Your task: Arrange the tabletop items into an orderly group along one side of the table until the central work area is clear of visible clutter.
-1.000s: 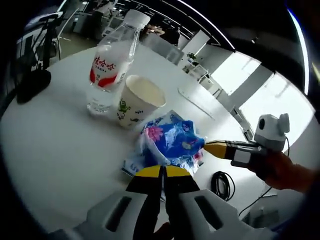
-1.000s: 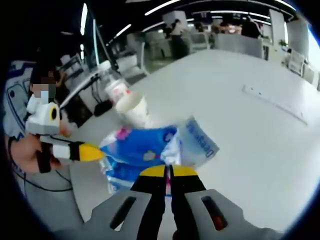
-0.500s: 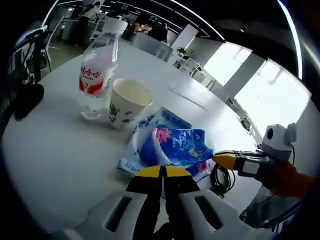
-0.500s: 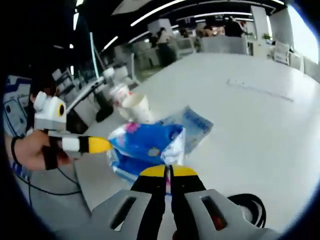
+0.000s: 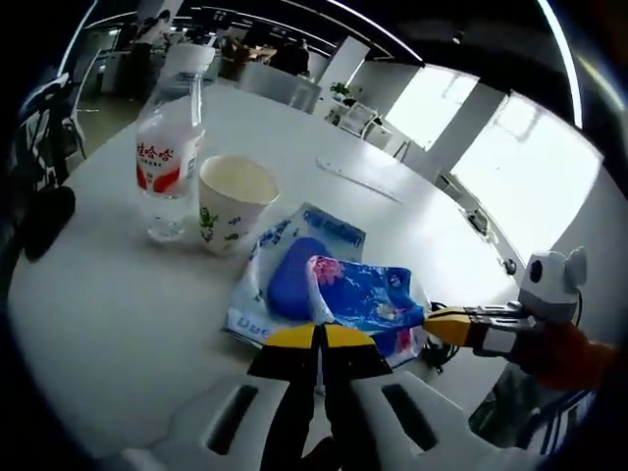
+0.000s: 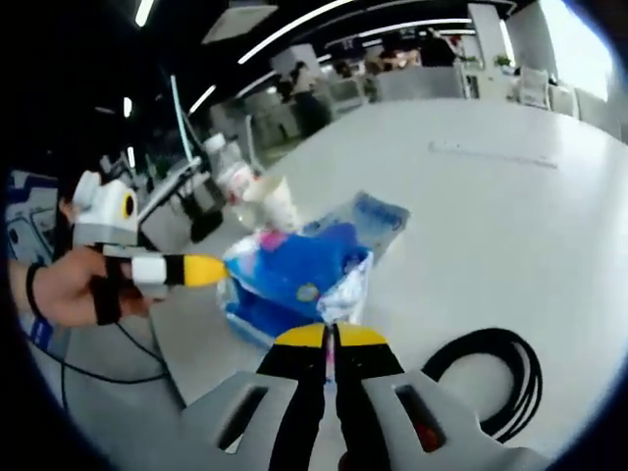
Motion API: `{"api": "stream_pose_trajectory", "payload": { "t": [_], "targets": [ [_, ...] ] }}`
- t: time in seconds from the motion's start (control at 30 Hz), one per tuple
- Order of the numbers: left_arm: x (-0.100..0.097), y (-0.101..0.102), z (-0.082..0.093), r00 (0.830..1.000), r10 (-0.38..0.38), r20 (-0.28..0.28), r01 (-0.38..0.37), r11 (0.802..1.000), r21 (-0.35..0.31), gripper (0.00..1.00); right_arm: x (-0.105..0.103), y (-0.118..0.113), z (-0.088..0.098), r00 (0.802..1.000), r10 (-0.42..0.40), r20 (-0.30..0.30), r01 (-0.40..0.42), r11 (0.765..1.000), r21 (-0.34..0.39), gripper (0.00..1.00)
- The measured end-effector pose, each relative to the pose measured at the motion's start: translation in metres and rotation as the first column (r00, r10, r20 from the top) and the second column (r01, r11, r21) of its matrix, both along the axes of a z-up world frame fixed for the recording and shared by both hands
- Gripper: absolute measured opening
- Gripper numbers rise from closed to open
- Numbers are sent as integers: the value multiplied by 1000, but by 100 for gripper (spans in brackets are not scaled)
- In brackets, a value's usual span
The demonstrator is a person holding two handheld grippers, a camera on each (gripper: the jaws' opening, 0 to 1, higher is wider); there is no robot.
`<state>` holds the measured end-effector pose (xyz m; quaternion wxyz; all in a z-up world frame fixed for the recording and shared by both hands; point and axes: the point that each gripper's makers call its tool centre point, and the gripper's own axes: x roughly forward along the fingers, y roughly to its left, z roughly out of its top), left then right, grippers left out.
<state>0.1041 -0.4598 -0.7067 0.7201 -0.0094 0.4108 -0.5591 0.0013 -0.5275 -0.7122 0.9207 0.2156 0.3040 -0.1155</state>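
A crumpled blue flower-print plastic packet (image 5: 343,289) lies near the table's edge, partly on a flat blue-and-white wrapper (image 5: 319,231). My left gripper (image 5: 319,339) is shut on the packet's near edge. My right gripper (image 5: 437,324) comes in from the right, shut on its other end. In the right gripper view the packet (image 6: 294,275) hangs between my right gripper (image 6: 334,339), shut on its clear crinkled edge, and the left gripper (image 6: 201,270). A paper cup (image 5: 234,201) and a water bottle (image 5: 167,147) stand together behind the packet, also seen as cup (image 6: 275,201) and bottle (image 6: 231,172).
A coiled black cable (image 6: 491,378) lies at the table edge beside the packet. A long thin strip (image 5: 358,182) lies further out on the white table (image 5: 118,294). A dark object (image 5: 44,221) sits at the left. Office desks and people fill the background.
The blue packet has slid away from the cup and bottle toward the table edge, held at both ends. Both views pulled back, and the black cable came into sight.
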Motion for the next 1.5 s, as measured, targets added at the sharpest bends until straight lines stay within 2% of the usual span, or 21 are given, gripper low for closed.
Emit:
{"api": "stream_pose_trajectory", "payload": {
  "t": [0.3, 0.47, 0.7, 0.87, 0.93, 1.2, 1.33, 1.5],
  "targets": [
    [-17, -25, 4, 998, -60, 10, 60, 998, -6, 0, -17, -27, 9, 999, -47, 13, 47, 999, -15, 0],
    [-33, -47, 8, 993, -116, 22, 116, 993, -8, 0, -31, -47, 14, 996, -84, 21, 84, 996, -26, 0],
    [-62, -80, 12, 978, -203, 43, 204, 979, -12, 0, -60, -73, 20, 988, -154, 32, 155, 987, -39, 0],
    [-79, -95, 10, 969, -243, 41, 243, 970, -10, 0, -80, -87, 17, 979, -201, 36, 202, 979, -31, 0],
    [-84, -100, 10, 967, -253, 40, 254, 967, -8, 0, -86, -94, 19, 971, -231, 55, 232, 973, -16, 0],
    [-97, -137, 11, 962, -270, 29, 271, 963, -14, 0, -102, -120, 18, 962, -268, 59, 270, 963, -19, 0],
    [-105, -157, 16, 961, -276, 9, 276, 961, -25, 0, -110, -140, 21, 955, -291, 59, 293, 956, -20, 0],
    [-109, -179, 18, 956, -292, 22, 292, 956, -27, 0, -117, -167, 24, 949, -310, 61, 311, 950, -21, 0]
  ]
}}
